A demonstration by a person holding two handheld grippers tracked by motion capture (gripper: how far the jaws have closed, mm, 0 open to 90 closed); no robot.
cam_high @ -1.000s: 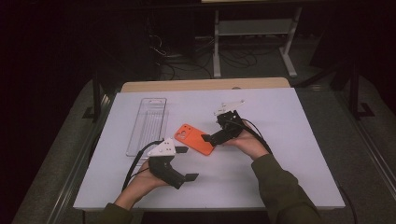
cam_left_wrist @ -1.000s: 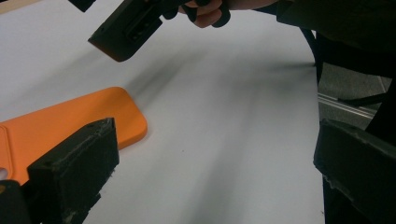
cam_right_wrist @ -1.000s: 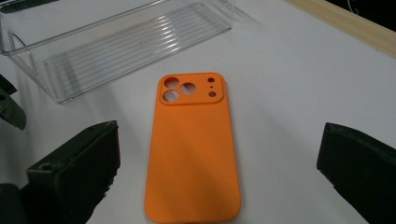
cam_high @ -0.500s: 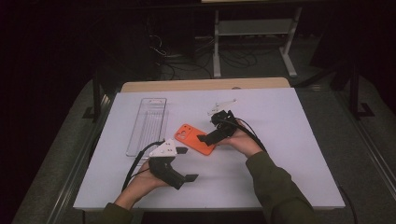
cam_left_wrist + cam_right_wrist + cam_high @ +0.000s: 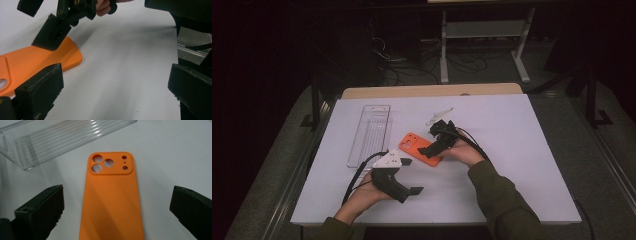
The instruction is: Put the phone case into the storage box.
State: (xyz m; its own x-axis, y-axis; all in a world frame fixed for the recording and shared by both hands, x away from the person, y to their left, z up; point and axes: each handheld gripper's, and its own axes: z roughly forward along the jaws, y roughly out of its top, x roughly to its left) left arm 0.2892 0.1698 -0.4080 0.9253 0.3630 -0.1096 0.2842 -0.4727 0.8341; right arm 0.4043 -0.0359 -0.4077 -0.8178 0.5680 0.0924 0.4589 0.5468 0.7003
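We see an orange phone case (image 5: pixel 419 149) lying flat on the white worktop (image 5: pixel 522 165), back side up, with its camera cut-outs at the end away from us and toward the clear plastic tray (image 5: pixel 370 134). The tray lies just to the left of the case, long side running away from us, apart from it.

Our right tool (image 5: pixel 428 150) sits over the near right end of the case, its jaws spread wide. In the right gripper view the case (image 5: pixel 112 197) runs up between the two black jaws, one on each side, neither touching it; the ribbed tray (image 5: pixel 60 137) lies beyond it at the upper left. In the left gripper view one jaw of the right tool (image 5: pixel 53 33) hangs just above the rounded corner of the case (image 5: pixel 37 62); we cannot tell whether it touches the surface.

Our left tool (image 5: pixel 409 176) rests lower on the worktop, near the case's left side but apart from it, jaws also spread and holding nothing. Its grey plate faces up and its cable trails back toward our left hand (image 5: pixel 364 197).

A small white piece (image 5: pixel 439 116) lies on the worktop beyond the right tool, too small to identify.
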